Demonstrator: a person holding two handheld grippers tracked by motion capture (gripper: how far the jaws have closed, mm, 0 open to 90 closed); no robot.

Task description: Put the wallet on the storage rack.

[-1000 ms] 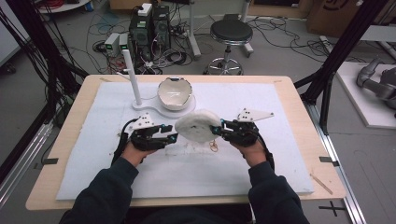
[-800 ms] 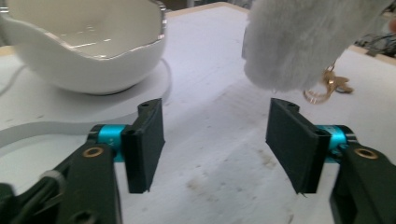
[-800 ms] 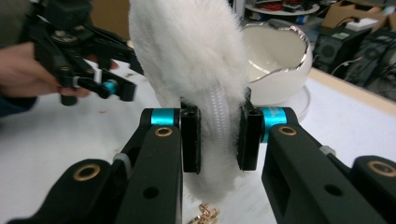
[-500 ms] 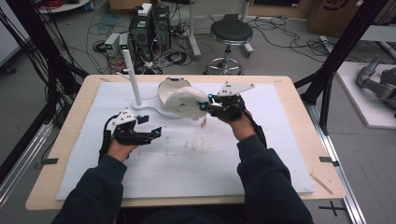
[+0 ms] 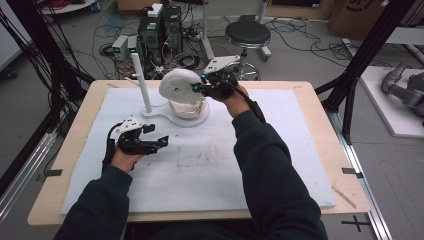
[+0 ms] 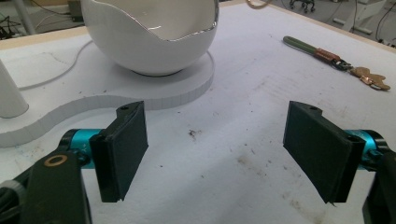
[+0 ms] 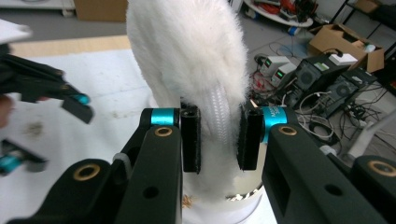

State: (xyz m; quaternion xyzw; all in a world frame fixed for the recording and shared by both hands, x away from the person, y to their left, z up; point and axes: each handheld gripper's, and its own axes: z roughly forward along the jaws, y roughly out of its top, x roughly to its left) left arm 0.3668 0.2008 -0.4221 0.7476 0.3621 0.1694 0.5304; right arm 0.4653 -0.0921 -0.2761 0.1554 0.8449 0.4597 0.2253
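Over the white mat [image 5: 280,165], right gripper [image 5: 200,86] pinches the fluffy pouch [image 5: 179,86]; left gripper [image 5: 159,142] rests, fingers spread.

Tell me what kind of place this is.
Probably a robotics lab or workshop: computer towers and tangled cables on the floor, a black frame around the table, and cardboard boxes behind.

Black round stool [image 5: 247,34], computer towers [image 5: 161,26] and tangled cables [image 5: 112,49] on the floor beyond the table.

Fluffy white pouch [image 5: 179,86] w/ braided edge was held upright over white egg-shaped bowl [image 5: 187,107], which stood on its base at tabletop rear
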